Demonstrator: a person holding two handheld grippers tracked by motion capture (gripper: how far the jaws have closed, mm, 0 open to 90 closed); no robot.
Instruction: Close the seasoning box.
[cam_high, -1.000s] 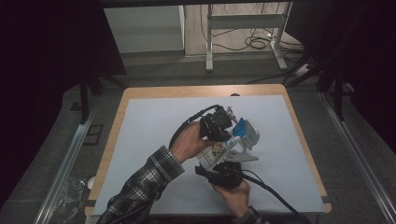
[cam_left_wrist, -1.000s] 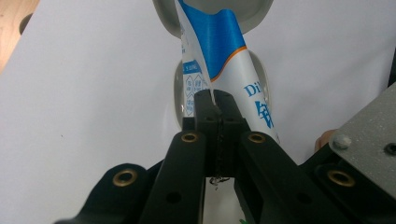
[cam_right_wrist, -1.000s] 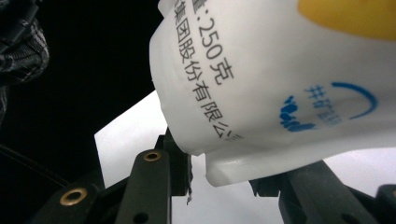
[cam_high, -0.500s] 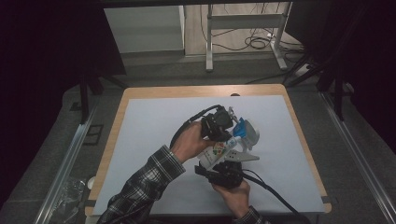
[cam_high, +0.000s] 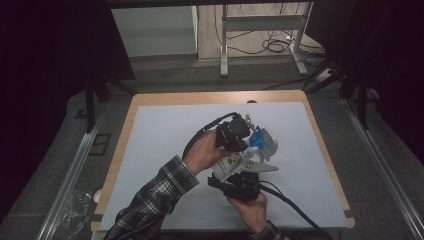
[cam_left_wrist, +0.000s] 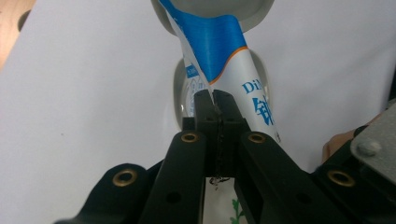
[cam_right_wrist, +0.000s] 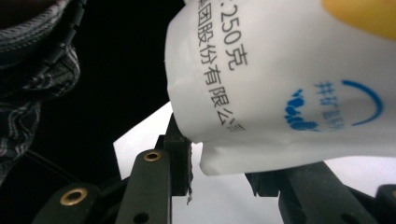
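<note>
Two grippers are gripping one pouch (cam_high: 239, 161): the left gripper (cam_left_wrist: 215, 100) is pinching its blue top, the right gripper (cam_right_wrist: 219, 161) is seemingly clamping its bottom.

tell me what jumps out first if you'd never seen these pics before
The white and blue printed pouch held up over the middle of the white table, caught between both claws. The left claw is shut tight on the pouch's blue end, above a pale bowl. The right claw grips its white end from below, nearer the person.
</note>
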